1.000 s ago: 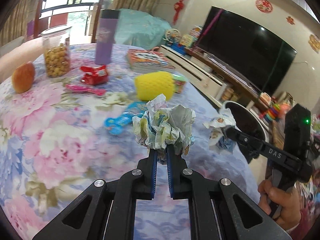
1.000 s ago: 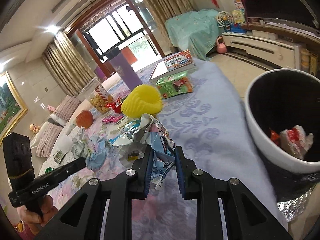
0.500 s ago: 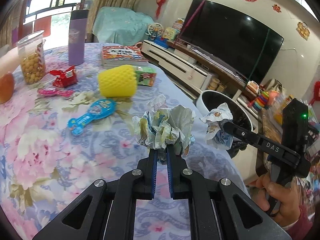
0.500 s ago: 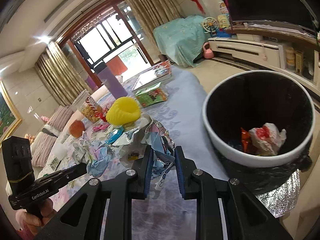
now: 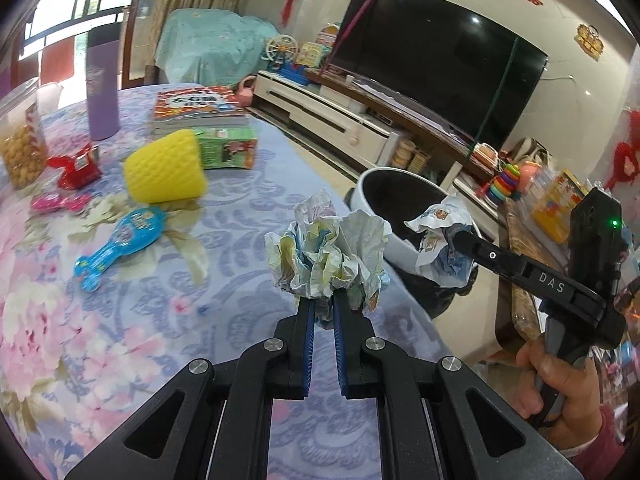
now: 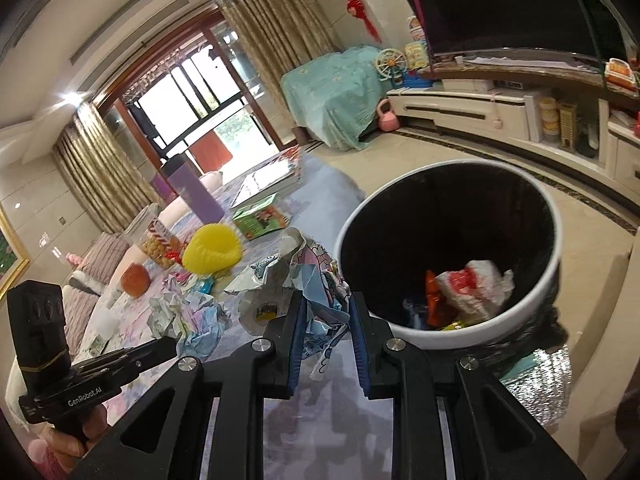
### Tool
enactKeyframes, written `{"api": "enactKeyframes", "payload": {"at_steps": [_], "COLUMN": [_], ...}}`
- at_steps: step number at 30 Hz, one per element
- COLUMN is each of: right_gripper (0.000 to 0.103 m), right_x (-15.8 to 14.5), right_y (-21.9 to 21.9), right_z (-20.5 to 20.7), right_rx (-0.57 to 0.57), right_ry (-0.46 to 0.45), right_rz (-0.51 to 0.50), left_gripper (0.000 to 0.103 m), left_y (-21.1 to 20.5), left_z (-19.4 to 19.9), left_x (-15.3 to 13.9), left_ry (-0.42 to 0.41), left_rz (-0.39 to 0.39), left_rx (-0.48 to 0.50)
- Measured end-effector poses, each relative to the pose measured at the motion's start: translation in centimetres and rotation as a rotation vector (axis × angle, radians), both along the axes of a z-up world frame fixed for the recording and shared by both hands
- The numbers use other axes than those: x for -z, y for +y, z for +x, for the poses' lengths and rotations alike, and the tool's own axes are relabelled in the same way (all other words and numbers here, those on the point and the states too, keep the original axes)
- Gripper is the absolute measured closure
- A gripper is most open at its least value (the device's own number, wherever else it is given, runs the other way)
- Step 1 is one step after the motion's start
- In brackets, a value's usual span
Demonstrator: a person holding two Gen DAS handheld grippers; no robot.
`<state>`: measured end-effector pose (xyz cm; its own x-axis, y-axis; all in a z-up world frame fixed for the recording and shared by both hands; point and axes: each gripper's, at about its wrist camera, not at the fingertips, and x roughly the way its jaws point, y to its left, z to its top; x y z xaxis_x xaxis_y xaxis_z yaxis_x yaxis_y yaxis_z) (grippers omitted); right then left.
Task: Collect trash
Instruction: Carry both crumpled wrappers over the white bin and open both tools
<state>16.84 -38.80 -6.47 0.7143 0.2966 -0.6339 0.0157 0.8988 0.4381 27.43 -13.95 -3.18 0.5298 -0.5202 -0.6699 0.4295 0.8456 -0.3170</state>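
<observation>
Left claw (image 5: 322, 306) was clamped on a crumpled paper wad (image 5: 330, 256) over the table (image 5: 120, 340) near the bin (image 6: 448, 256). Right claw (image 6: 326, 312) gripped a crumpled wrapper (image 6: 316, 276) just beside the bin's rim.

A yellow cup (image 5: 165, 173) lay tipped on the floral tablecloth (image 5: 80, 320); behind it sat a green carton (image 5: 228, 147), a purple bottle (image 5: 103, 90) and a book (image 5: 196, 107), a blue toy (image 5: 120, 246) in front.

Home living room: television (image 5: 440, 60), curtains (image 6: 276, 20), floral-clothed table (image 5: 100, 320).
</observation>
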Motion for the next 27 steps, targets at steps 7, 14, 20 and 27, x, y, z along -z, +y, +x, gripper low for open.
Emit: {"api": "enactKeyframes", "payload": {"at_steps": [7,14,20,27], "right_gripper": [0.081,0.081,0.081,0.081], "right_x": [-0.6,-0.6,-0.6,-0.7], "right_y": [-2.2,-3.8,-5.0,-6.1], "right_z": [-0.4,-0.1,0.3,0.9], "right_rx": [0.041,0.067,0.081,0.087], "right_ry": [-0.008,-0.008,-0.001,0.008], "right_rz": [-0.016,-0.024,-0.035,-0.052], "left_gripper": [0.096,0.096,0.096,0.096], "left_y": [-2.5,-5.1,-7.0,-9.0], "left_z": [0.8,1.6,2.6,4.5], "left_x": [-0.1,-0.4,-0.3,-0.2], "left_ry": [-0.01,-0.024,-0.028,-0.034], "left_rz": [0.011,0.024,0.029,0.039], "left_rx": [0.041,0.075,0.095,0.112]}}
